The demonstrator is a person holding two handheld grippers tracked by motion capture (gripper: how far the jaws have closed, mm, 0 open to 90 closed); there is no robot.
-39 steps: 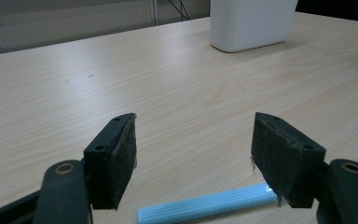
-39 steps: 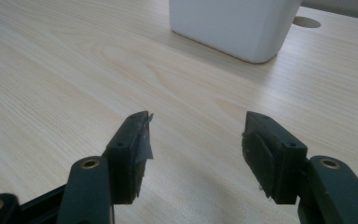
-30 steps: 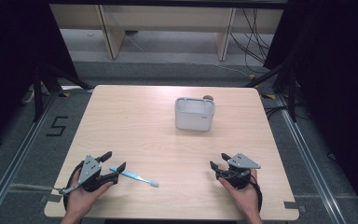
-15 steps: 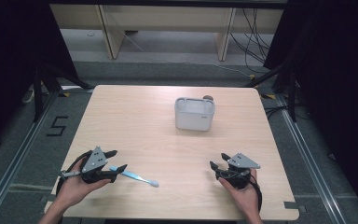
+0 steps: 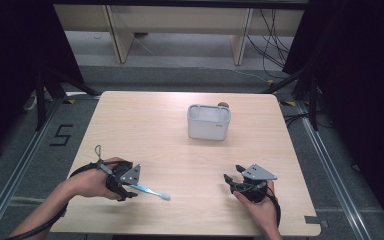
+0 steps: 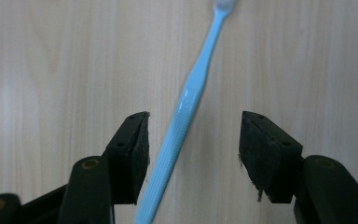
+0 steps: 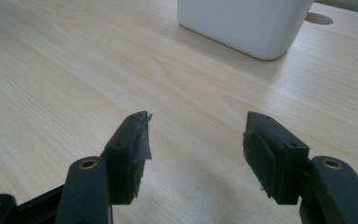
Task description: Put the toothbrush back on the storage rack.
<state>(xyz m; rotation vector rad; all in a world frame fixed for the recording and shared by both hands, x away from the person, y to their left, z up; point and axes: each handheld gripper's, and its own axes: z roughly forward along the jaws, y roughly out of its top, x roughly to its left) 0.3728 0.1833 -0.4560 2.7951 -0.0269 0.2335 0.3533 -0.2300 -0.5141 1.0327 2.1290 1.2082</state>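
left gripper (image 6: 193, 140) jaws closing around toothbrush (image 6: 186, 102), not yet gripping; right gripper (image 7: 196, 140) released, white box (image 5: 208, 121) ahead

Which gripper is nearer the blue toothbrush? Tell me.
Left. The left gripper has the toothbrush handle between its open jaws; the right gripper sits apart from it, across the table.

Two black handheld grippers, left gripper (image 5: 126, 184) and right gripper (image 5: 244, 181) each topped by a grey three-cornered plate, black cable looping behind each, blocky black jaws with brass-coloured pivot screws, dark worn-looking pads, forearms apparently bare, no sleeves visible
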